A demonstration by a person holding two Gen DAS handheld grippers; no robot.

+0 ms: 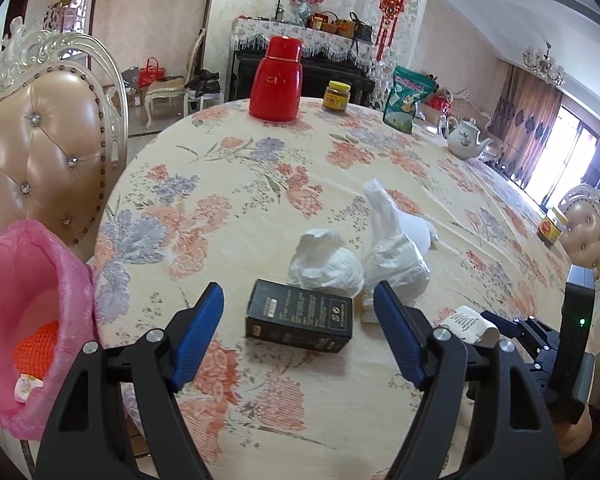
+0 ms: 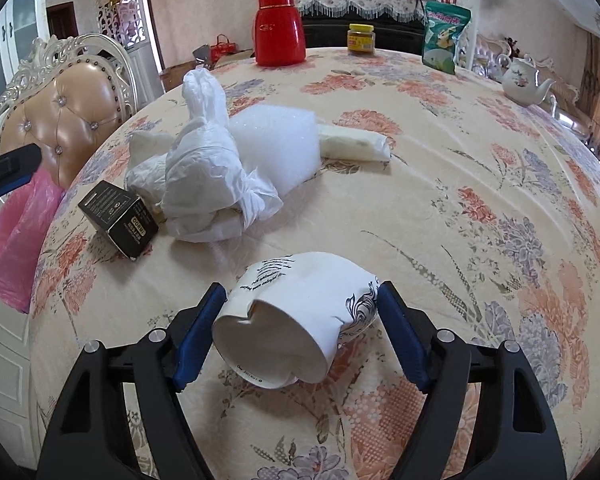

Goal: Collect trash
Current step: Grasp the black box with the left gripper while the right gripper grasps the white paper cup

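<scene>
Little of the collecting looks done. The pink bin bag hangs off the desk edge at 9 o'clock in the left view, and inside it only something orange and a small scrap show.

Most of the trash is on the desk. The black box lies just ahead of the left tongs, whose jaws stand open on either side of it without touching. Beyond it at 12 to 1 o'clock sit the tissue wad and the white bag, with a foam block and a paper roll behind.

The crushed cup lies on its side between the jaws of the right tongs; the pads sit at its sides, but a firm grip is not evident, so I judge them open.

All these pieces remain to be bagged.
</scene>
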